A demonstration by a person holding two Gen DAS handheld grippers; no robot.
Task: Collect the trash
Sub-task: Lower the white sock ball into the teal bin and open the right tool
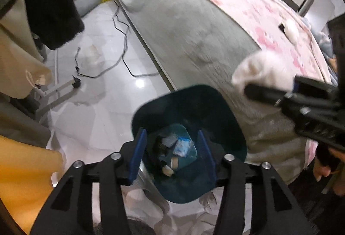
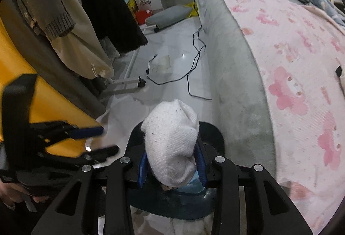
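Shiny white floor (image 2: 172, 58) runs between a big bed (image 2: 232, 75) on the right and coats (image 2: 71, 19) hanging on the left. A black cord (image 2: 189, 75) lies loose on the floor, farther away.

Down near the person's feet sits a dark blue bin (image 1: 189, 105), close beside the bed. It already has bits of trash (image 1: 179, 146) at the bottom, so this looks like where the rubbish goes.

The right gripper (image 2: 171, 161) has its jaws clenched on a soft white wad (image 2: 172, 140), maybe a sock or a cloth; I cannot tell which. It holds the wad right above the bin's open top. I think that is so the wad can fall straight in when the jaws let go.

The left gripper (image 1: 173, 155) has its jaws released, with nothing between them. It hangs over the near edge of the bin and looks down inside. It is not touching the bin that I can see.

Another small white thing (image 1: 291, 29) lies far off on the pink blanket (image 1: 248, 6). It may be next.
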